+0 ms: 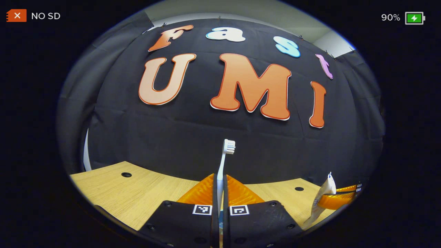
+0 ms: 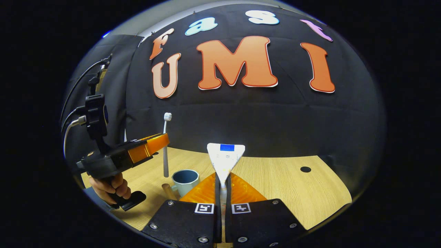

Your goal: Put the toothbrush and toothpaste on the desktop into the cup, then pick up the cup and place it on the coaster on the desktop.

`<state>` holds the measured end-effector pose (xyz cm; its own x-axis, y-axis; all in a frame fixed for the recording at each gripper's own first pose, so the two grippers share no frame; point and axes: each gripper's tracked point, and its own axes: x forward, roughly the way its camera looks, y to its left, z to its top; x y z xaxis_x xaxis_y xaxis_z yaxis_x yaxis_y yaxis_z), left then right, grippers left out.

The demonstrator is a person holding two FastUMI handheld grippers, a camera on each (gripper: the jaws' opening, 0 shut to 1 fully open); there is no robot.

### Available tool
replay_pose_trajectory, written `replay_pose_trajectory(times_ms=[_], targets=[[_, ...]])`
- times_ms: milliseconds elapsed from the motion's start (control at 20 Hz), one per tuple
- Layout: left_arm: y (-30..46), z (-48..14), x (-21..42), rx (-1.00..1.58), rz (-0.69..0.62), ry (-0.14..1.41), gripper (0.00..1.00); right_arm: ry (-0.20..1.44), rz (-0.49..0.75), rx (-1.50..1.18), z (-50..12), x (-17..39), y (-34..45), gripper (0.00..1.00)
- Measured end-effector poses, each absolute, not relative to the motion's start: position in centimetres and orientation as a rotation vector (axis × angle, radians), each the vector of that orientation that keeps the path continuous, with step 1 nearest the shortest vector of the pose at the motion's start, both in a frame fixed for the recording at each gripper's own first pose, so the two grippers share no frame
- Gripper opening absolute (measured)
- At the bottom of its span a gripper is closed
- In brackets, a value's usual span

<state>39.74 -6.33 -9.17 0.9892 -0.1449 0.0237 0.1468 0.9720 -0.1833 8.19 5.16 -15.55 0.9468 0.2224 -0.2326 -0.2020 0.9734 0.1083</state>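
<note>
In the left gripper view my left gripper [image 1: 220, 179] is shut on a white toothbrush [image 1: 224, 156], which stands upright with its bristles on top. My right gripper [image 2: 223, 178] is shut on a white toothpaste tube [image 2: 225, 156], held upright with the flat crimped end up. In the right gripper view the left gripper [image 2: 155, 143] hovers with the toothbrush [image 2: 165, 151] just behind and left of a blue-grey cup [image 2: 186, 181], which stands on the wooden desktop [image 2: 275, 182]. At the far right of the left gripper view, the right gripper [image 1: 339, 199] carries the tube [image 1: 324, 196].
A hand [image 2: 110, 187] holds the left gripper's grip, with cables running up from it. A wooden handle [image 2: 168, 191] sticks out at the cup's left. The desktop has round holes [image 2: 305, 169] [image 1: 126, 174]. The black cloth wall closes off the back.
</note>
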Motion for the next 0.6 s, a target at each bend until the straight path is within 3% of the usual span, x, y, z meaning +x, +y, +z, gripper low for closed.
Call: replay_pose_trajectory(times_ms=[600], targets=[[-8.8, -8.2, 42.3, -0.204, -0.185, -0.092, 0.04, 0.208, 0.204, 0.105, -14.7, 9.2, 5.2, 0.04]])
